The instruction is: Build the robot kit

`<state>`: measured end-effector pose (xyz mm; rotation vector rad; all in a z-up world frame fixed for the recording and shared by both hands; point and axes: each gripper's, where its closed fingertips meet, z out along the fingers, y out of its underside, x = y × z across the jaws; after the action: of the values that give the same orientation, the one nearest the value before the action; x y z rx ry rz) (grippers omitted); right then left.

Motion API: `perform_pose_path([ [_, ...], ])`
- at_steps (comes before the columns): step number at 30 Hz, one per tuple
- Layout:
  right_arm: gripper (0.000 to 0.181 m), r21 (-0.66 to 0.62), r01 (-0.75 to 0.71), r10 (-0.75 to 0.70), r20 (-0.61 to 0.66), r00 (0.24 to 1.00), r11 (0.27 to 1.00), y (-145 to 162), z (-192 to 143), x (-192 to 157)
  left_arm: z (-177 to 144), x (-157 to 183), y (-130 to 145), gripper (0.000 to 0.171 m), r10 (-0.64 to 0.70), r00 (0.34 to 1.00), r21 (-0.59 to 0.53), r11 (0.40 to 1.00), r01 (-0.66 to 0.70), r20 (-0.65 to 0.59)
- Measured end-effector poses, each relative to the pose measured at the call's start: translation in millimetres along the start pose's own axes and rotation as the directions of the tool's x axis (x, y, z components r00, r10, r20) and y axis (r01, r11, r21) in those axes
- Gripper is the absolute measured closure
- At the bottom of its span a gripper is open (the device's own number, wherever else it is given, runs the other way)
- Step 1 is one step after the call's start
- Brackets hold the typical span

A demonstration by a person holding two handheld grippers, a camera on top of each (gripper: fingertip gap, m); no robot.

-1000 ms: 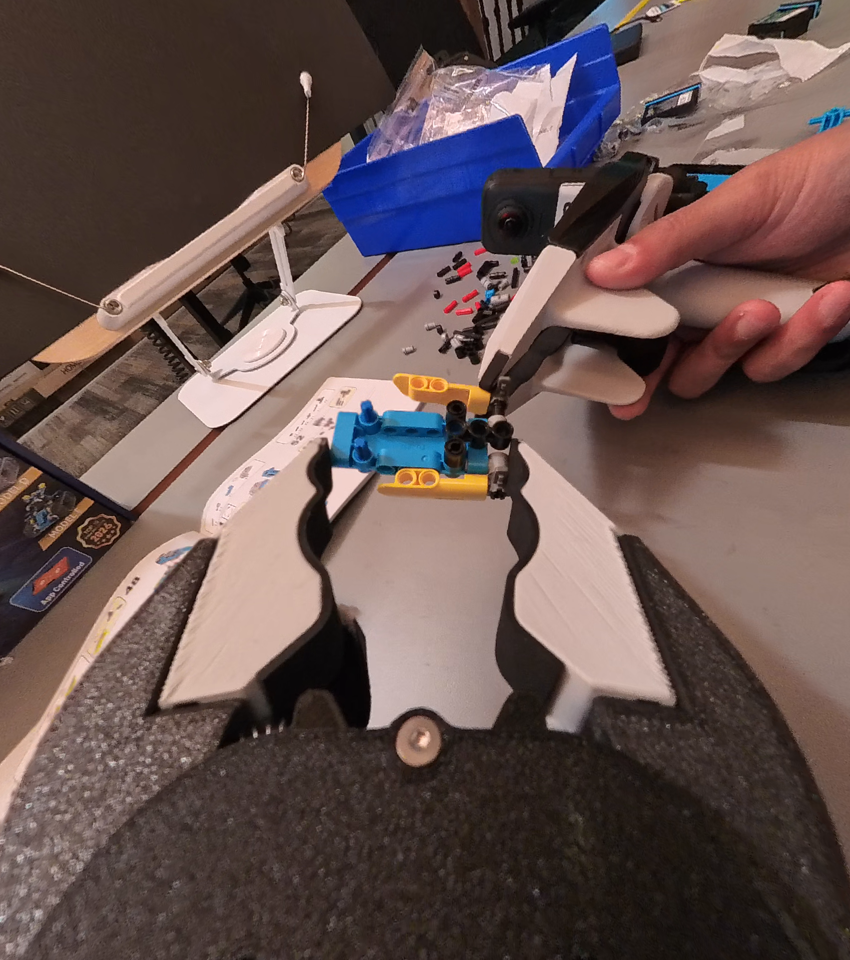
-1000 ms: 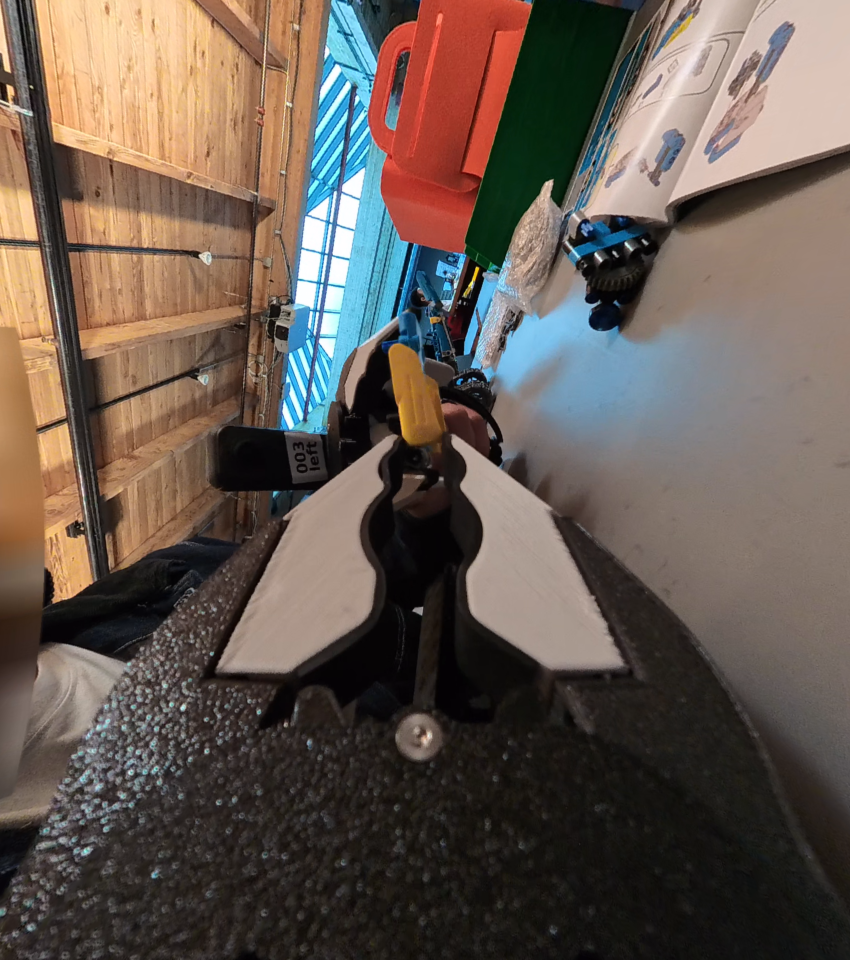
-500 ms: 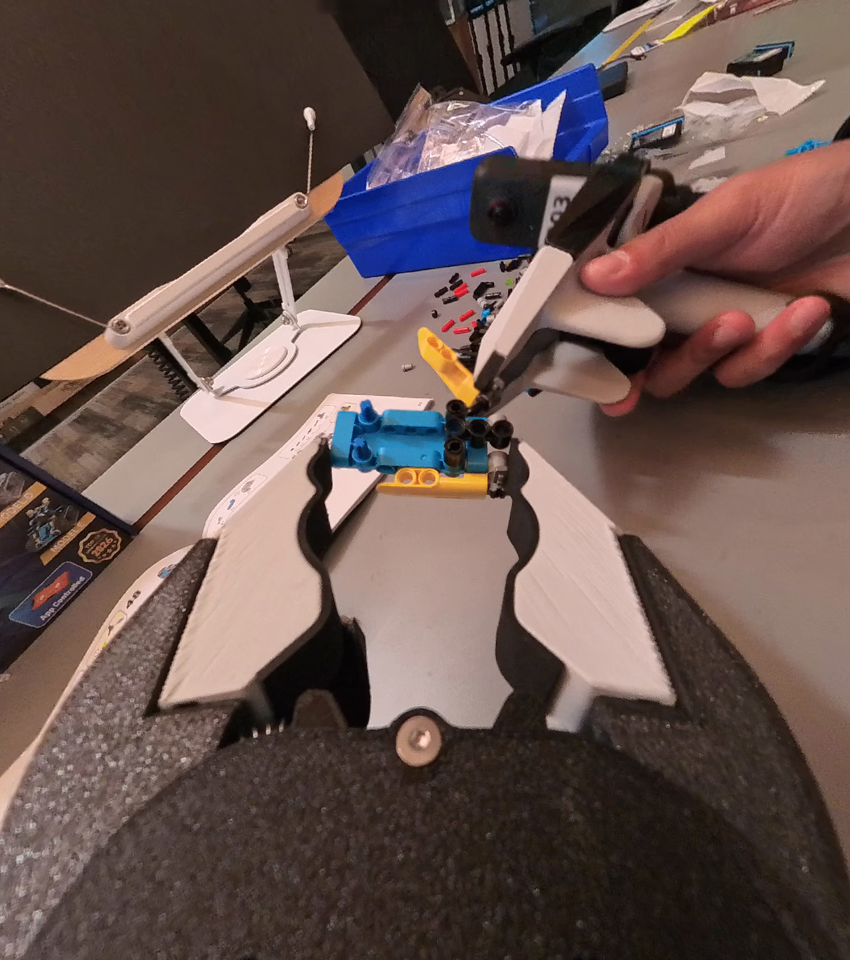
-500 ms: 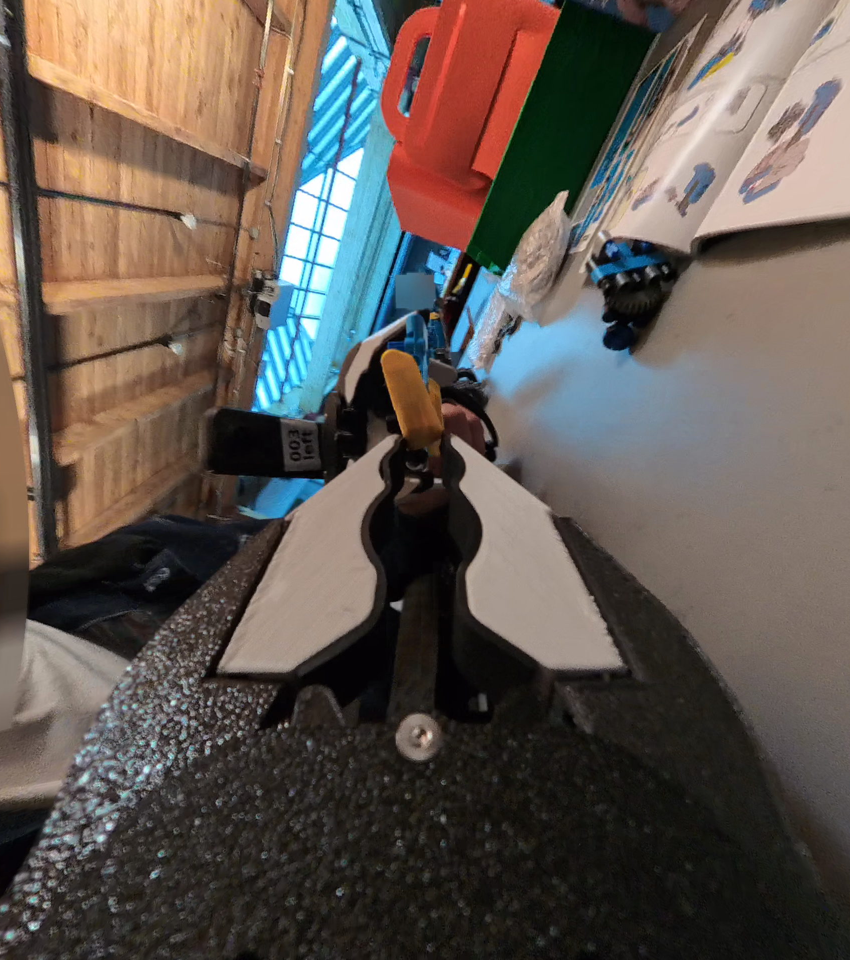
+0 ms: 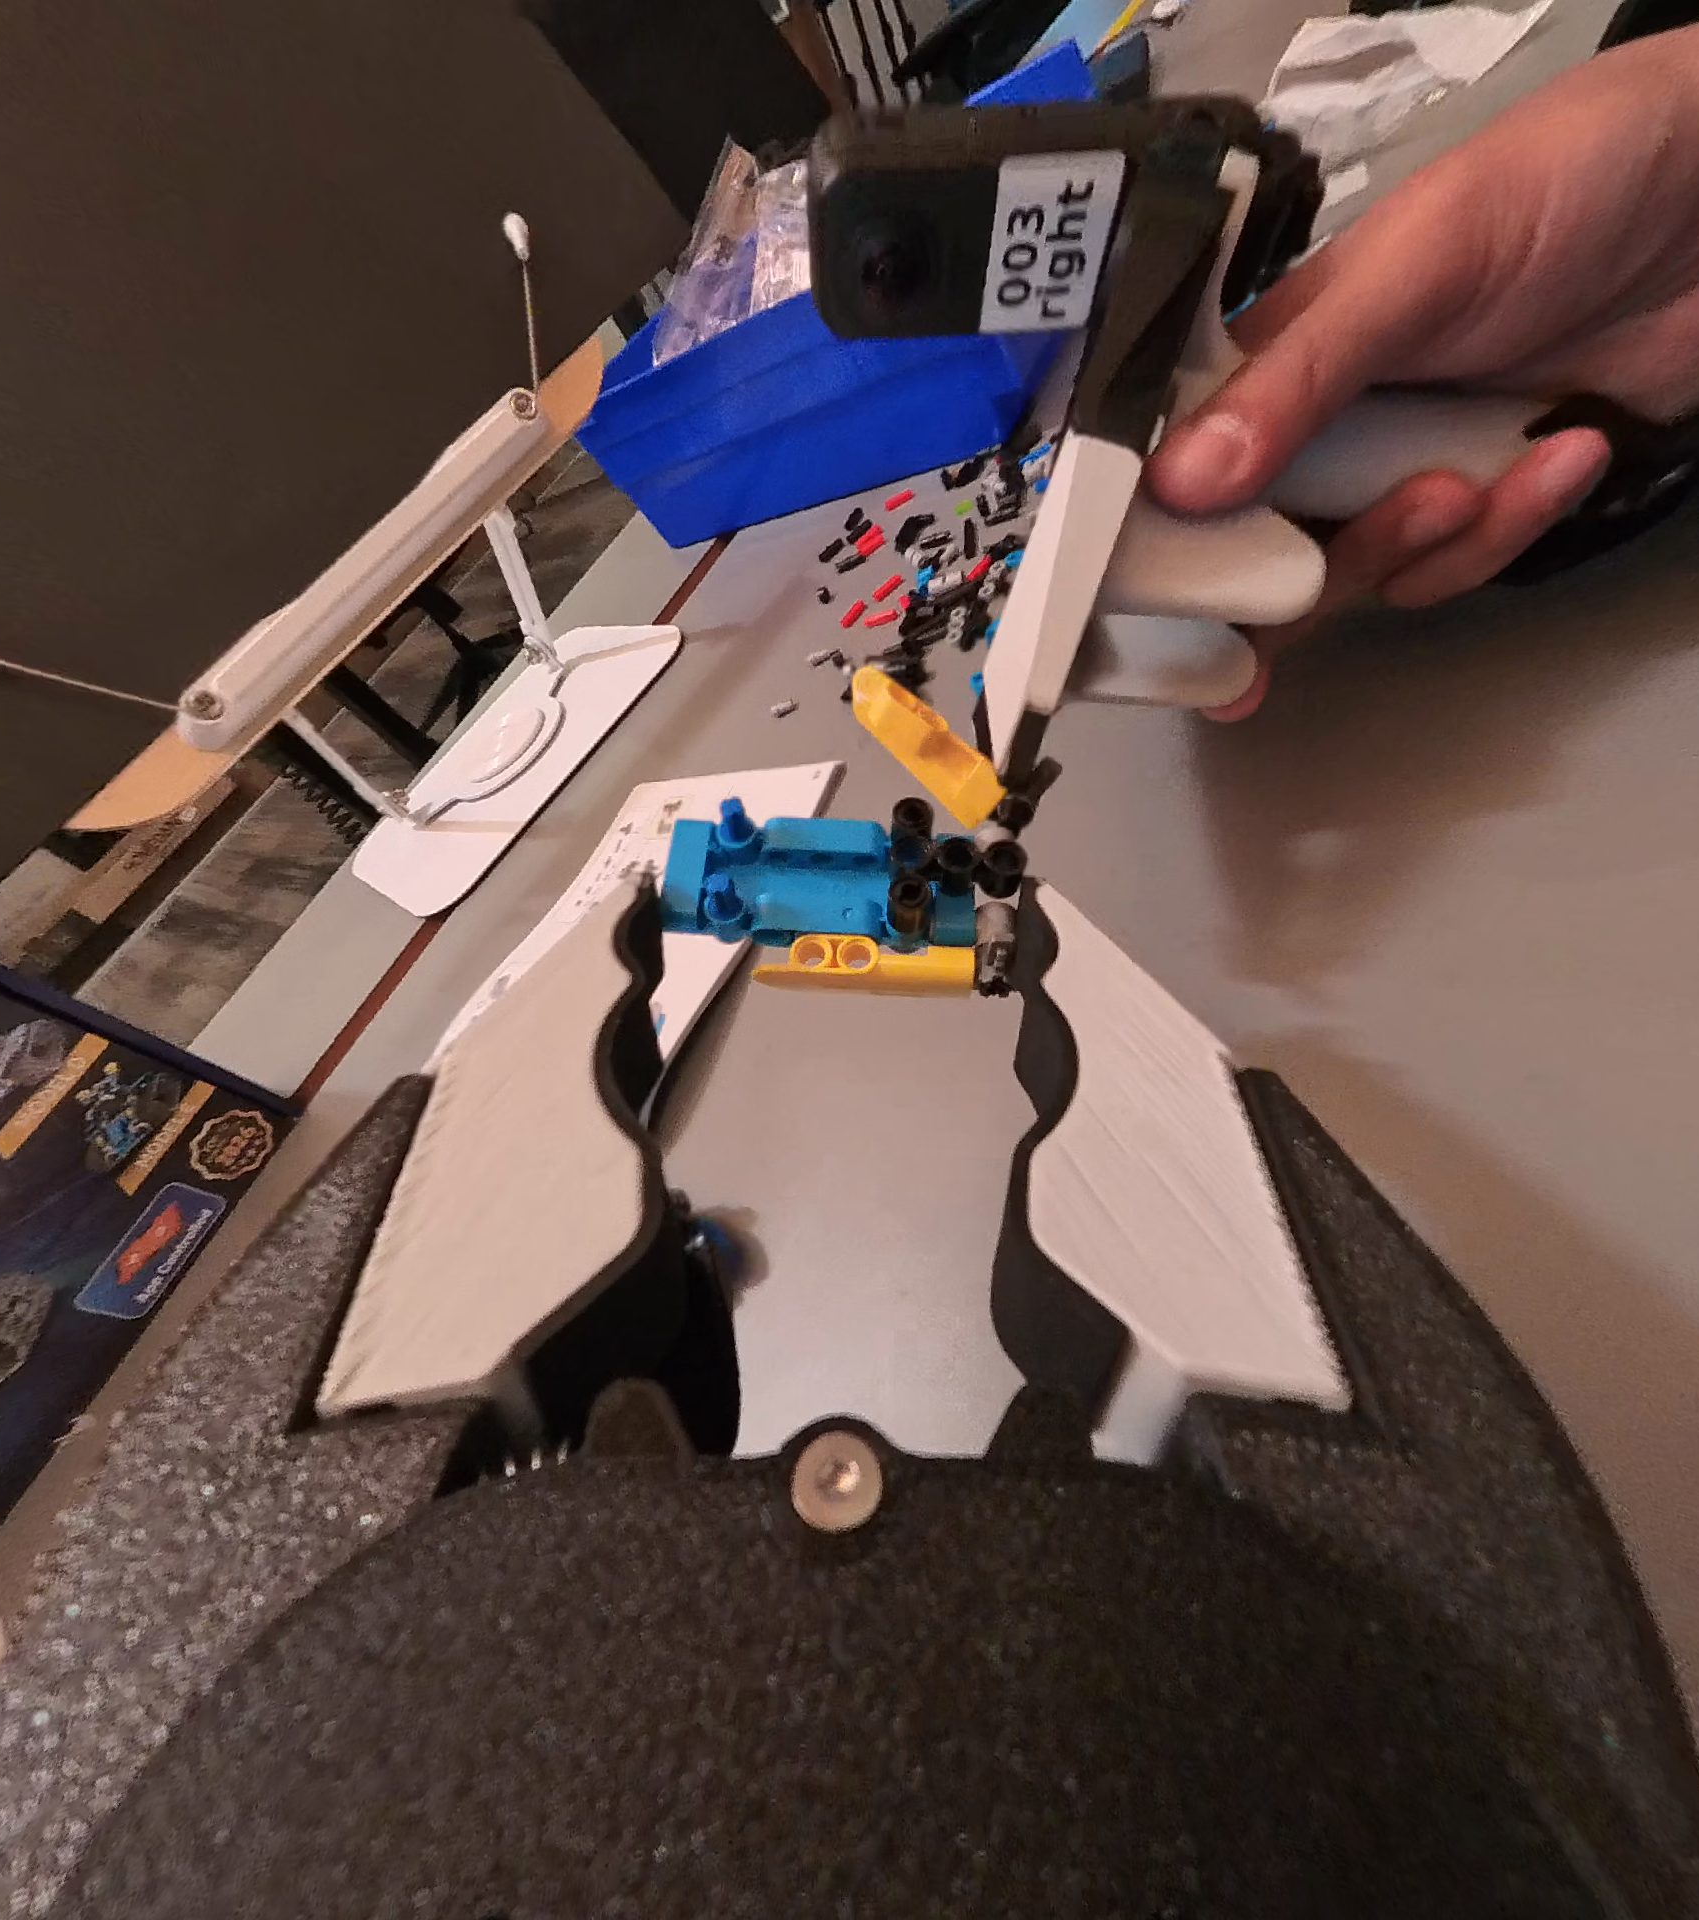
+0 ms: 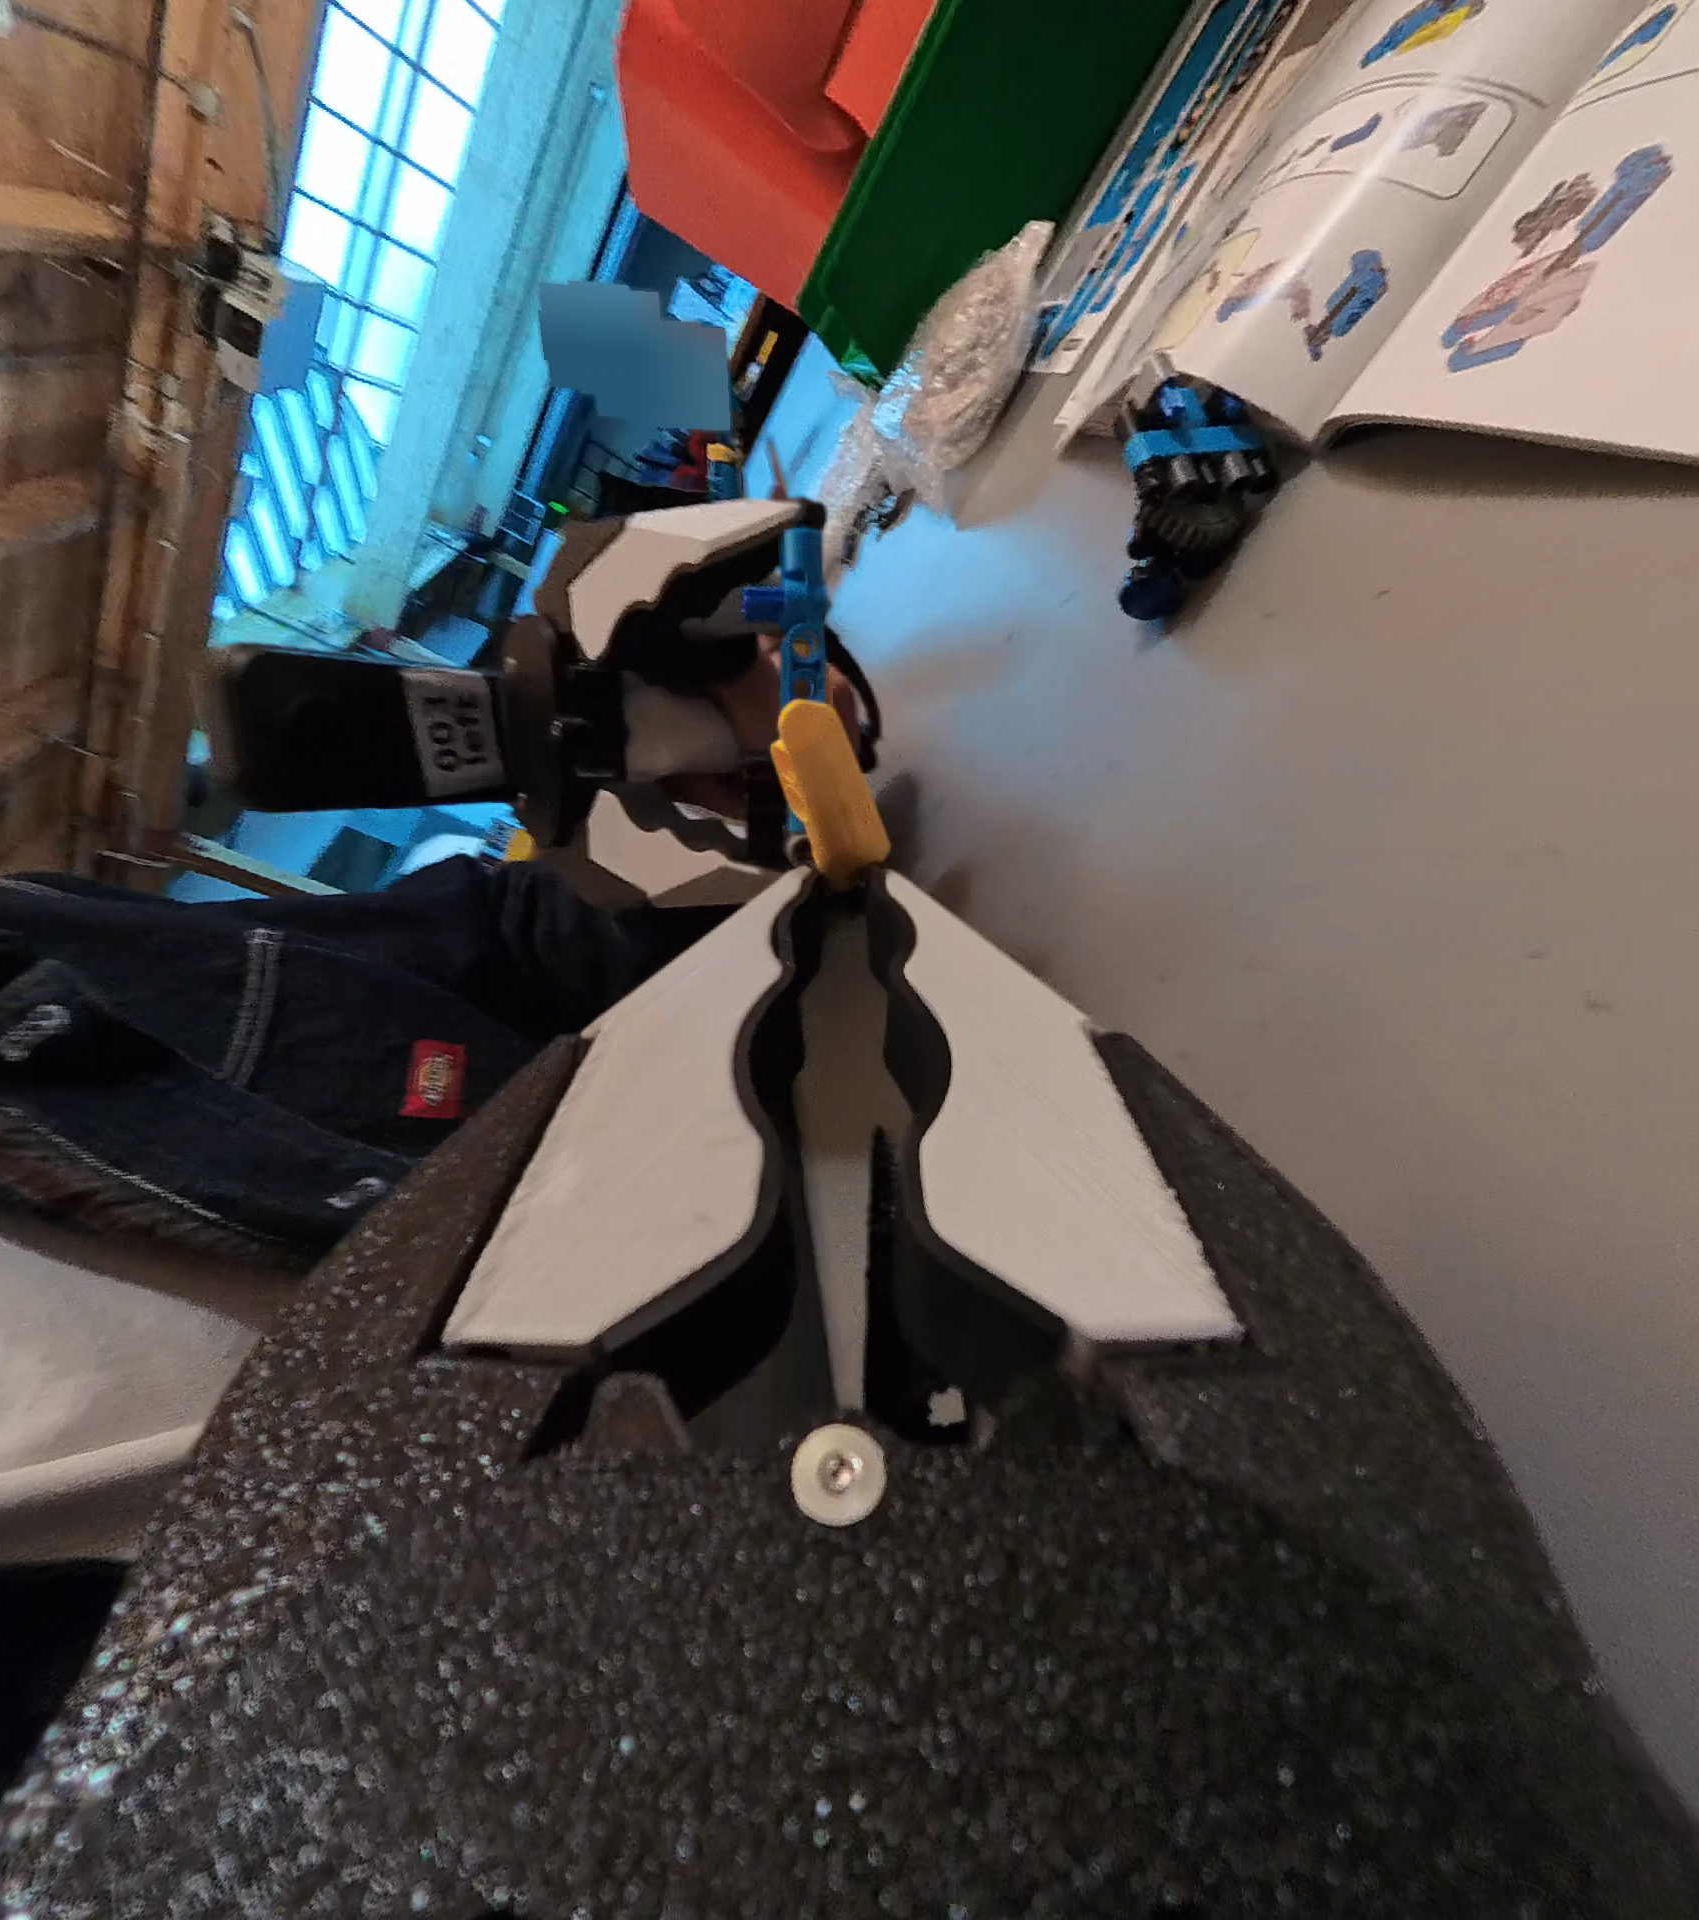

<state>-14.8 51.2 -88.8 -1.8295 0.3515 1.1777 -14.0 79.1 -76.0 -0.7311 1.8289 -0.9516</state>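
Observation:
My left gripper (image 5: 834, 914) is shut across the length of a blue brick assembly (image 5: 793, 873) with black connectors and holds it above the grey table (image 5: 1396, 987). A yellow beam (image 5: 866, 961) sits along the assembly's near side. My right gripper (image 5: 1016, 779), held by a hand (image 5: 1499, 312), is shut on one end of a second yellow beam (image 5: 918, 743). This beam is tilted up, just beyond the assembly's far right corner. In the right wrist view my right gripper (image 6: 840, 883) pinches the yellow beam (image 6: 824, 790) in front of the left gripper (image 6: 793, 675) and the blue assembly (image 6: 801, 634).
A blue bin (image 5: 824, 416), scattered small pieces (image 5: 928, 582) and a white stand (image 5: 512, 727) lie beyond. An instruction booklet (image 6: 1551, 260) lies on the table beside another small blue and black assembly (image 6: 1188, 488). Orange (image 6: 741, 135) and green (image 6: 980, 135) bins stand behind. The grippers are tip to tip, or close to it.
The far yellow beam lay along the assembly's far side; my right gripper has lifted it clear and tilted it upward. My left gripper has held the assembly still.

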Motion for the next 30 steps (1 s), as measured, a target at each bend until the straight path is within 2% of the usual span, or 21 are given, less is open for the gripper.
perform_pose_path([
  [11,0.174,-0.015,0.129,-0.130,-0.187,0.974,0.992,-1.0,2.4,13.7,5.7,0.2,12.2,0.103,0.170,0.983,-0.095,0.982,-0.163,0.070],
  [22,0.174,-0.082,0.151,-0.165,-0.220,0.961,0.985,7.3,3.7,19.9,9.0,9.6,14.4,0.103,0.313,0.945,-0.146,0.943,-0.298,0.092],
  [28,0.174,-0.135,0.208,-0.238,-0.282,0.929,0.969,11.2,4.6,26.9,11.5,13.9,20.9,0.103,0.360,0.930,-0.176,0.923,-0.343,0.075],
  [30,0.174,-0.127,0.184,-0.214,-0.277,0.937,0.975,11.9,4.7,28.2,11.8,14.6,21.3,0.103,0.387,0.918,-0.184,0.911,-0.368,0.081],
])
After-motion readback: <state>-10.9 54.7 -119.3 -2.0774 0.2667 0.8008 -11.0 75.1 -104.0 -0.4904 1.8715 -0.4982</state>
